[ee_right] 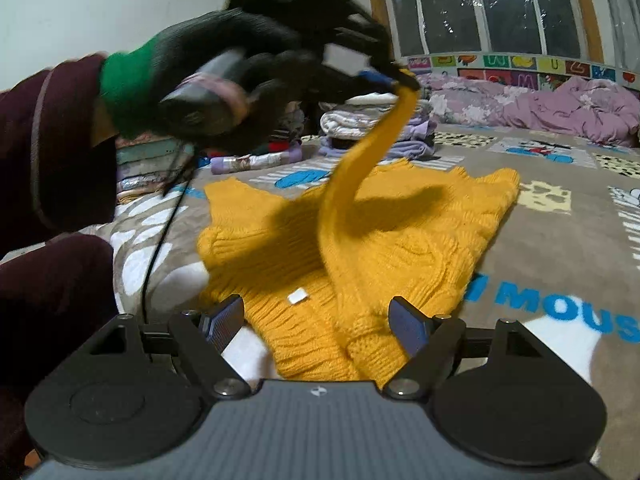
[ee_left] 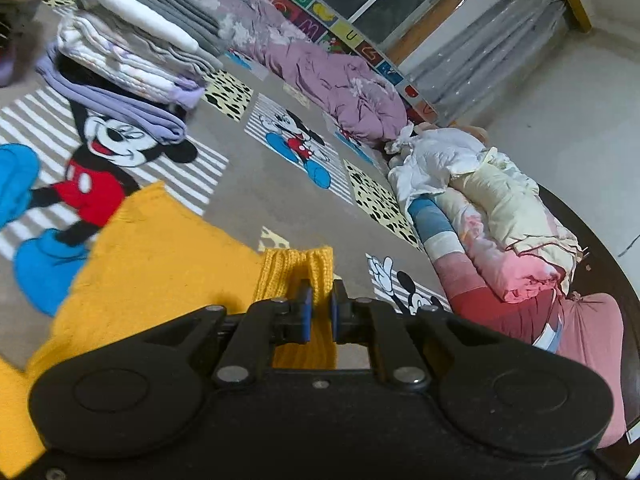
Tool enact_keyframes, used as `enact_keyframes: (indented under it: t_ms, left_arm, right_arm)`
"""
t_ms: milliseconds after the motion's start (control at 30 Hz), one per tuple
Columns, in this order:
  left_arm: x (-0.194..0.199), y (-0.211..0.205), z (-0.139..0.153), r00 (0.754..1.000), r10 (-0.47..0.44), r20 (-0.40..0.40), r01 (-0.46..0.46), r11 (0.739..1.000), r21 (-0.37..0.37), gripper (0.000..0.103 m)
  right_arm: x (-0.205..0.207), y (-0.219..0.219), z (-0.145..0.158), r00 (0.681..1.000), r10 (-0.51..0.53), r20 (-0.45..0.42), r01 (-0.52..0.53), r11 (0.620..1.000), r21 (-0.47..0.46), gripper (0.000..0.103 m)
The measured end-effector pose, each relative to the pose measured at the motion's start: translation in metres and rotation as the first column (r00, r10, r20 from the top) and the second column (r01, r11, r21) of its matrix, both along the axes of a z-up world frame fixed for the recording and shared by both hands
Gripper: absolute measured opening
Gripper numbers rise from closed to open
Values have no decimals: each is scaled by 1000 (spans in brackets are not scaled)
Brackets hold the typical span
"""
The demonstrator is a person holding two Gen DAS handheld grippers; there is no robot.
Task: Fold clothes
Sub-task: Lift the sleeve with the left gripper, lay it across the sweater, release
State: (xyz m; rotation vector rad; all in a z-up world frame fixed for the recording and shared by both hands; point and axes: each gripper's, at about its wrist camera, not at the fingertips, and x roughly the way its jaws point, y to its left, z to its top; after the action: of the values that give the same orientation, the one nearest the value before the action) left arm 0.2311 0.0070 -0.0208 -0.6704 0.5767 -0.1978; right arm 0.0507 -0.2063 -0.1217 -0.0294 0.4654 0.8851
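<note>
Left wrist view, sweater: a yellow knit sweater (ee_left: 152, 248) lies spread on the cartoon-print rug (ee_left: 248, 168), its body off to the tool's left and below it.
Left wrist view, cuff: the ribbed sleeve cuff (ee_left: 296, 272) stands up directly ahead, between the blue pads.
Left wrist view, tool: the left gripper (ee_left: 320, 308) is clamped narrowly on that cuff.
Left wrist view, surroundings: a stack of folded laundry (ee_left: 132, 52) sits well apart at the far left; bundled bedding (ee_left: 500, 216) lines the right.
Right wrist view, sweater: the sweater (ee_right: 280, 240) lies flat just ahead of the tool, collar label (ee_right: 298, 297) near; its sleeve (ee_right: 360, 168) rises as a long taut strip, running up and away to the raised left gripper (ee_right: 394, 78), held by a gloved hand (ee_right: 224, 72).
Right wrist view, tool: the right gripper (ee_right: 318, 320) is spread wide and holds nothing, its pads flanking the collar end.
Nearer arm: the left holds the sleeve; the right is closest to the sweater's body.
Judgement: the lifted sleeve looks set to be carried across the body.
</note>
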Motion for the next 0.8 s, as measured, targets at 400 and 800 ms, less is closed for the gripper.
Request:
enact_keyframes:
  t_ms: [400, 800]
  left_arm:
    - [54, -32, -24, 998, -7, -58, 10, 998, 56, 6]
    - [86, -57, -55, 993, 12, -120, 1, 994, 111, 6]
  right_arm:
    - [8, -8, -3, 998, 16, -60, -14, 999, 43, 80]
    - [19, -25, -3, 985, 40, -170, -12, 987, 159, 83]
